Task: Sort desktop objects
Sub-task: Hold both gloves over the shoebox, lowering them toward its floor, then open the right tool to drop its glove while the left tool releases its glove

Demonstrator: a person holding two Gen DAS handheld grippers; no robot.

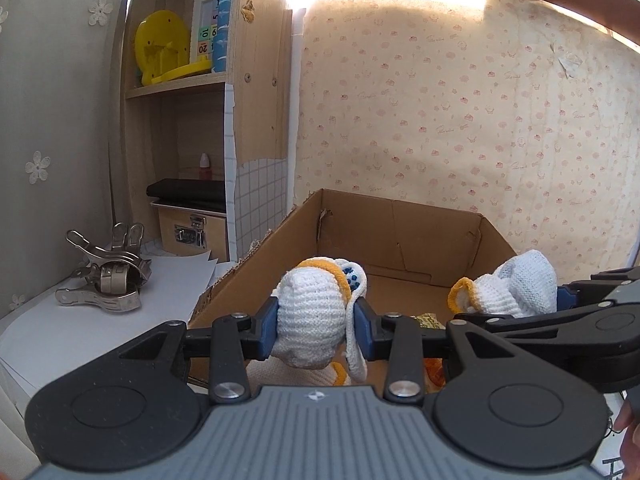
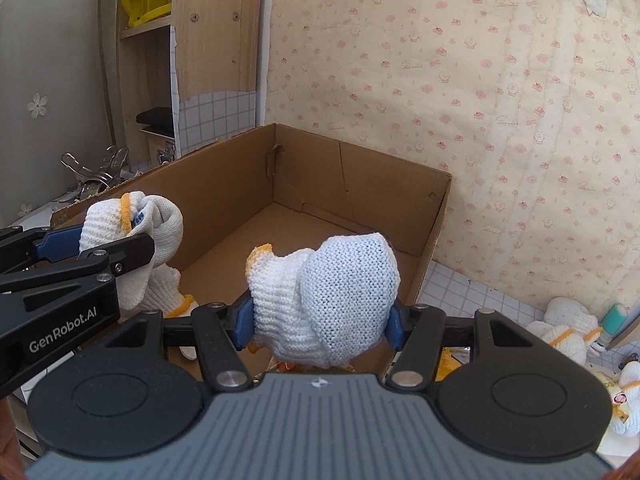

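Observation:
My left gripper (image 1: 316, 326) is shut on a rolled white knit glove with a yellow cuff (image 1: 310, 320), held over the near end of an open cardboard box (image 1: 400, 232). My right gripper (image 2: 320, 322) is shut on a second white knit glove bundle (image 2: 326, 300), also above the box (image 2: 360, 184). In the left wrist view the right gripper (image 1: 560, 300) and its glove (image 1: 516, 288) show at the right. The right wrist view has the left gripper (image 2: 116, 236) with its glove (image 2: 132, 236) at the left. Another glove (image 2: 176, 300) lies on the box floor.
Metal clips (image 1: 108, 276) are piled on white paper left of the box. A wooden shelf unit (image 1: 180, 80) with a yellow object (image 1: 164, 48) and a latched case (image 1: 192, 232) stands behind. More gloves (image 2: 568, 332) and a teal-capped item (image 2: 614, 318) lie on the tiled desk at right. Patterned wall behind.

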